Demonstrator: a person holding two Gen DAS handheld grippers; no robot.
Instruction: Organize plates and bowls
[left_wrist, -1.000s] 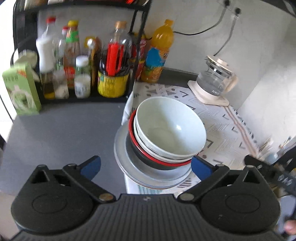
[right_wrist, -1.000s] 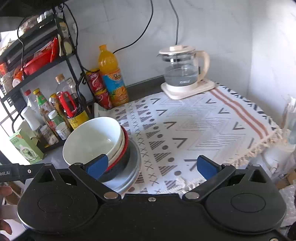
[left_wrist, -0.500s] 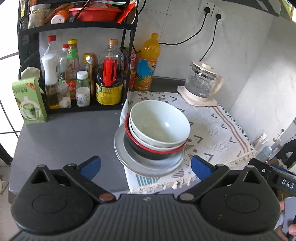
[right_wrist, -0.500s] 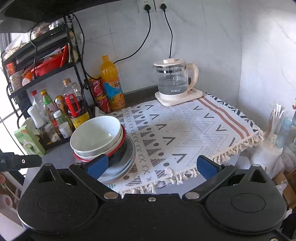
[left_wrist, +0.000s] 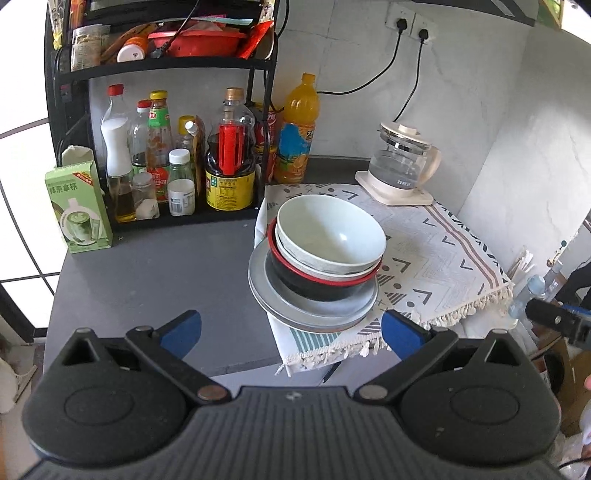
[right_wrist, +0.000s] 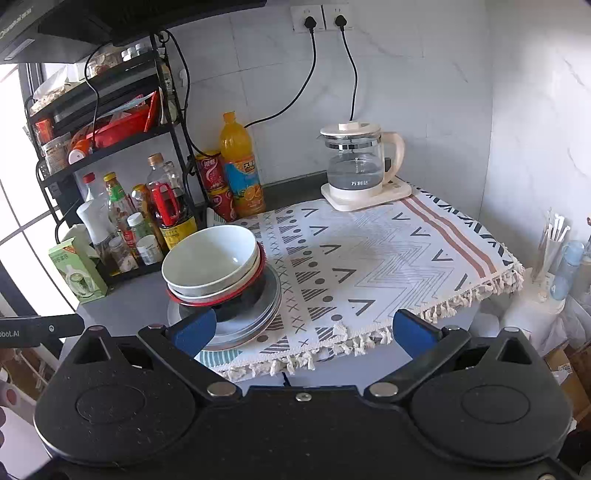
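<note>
One stack stands at the left edge of the patterned cloth: a pale bowl on top, a white bowl under it, then a black bowl with a red rim, all on grey plates. My left gripper is open, held back off the counter's front edge, with nothing between its blue fingertips. My right gripper is open too, also clear of the stack, which lies ahead to its left.
A black rack with several sauce bottles stands at the back left, a green carton beside it. An orange drink bottle and a glass kettle stand by the wall. Bare grey counter lies left of the stack.
Both grippers have pulled back and up from the stack, which now looks smaller and farther. The bowls and plates have not moved. Both stay open.
</note>
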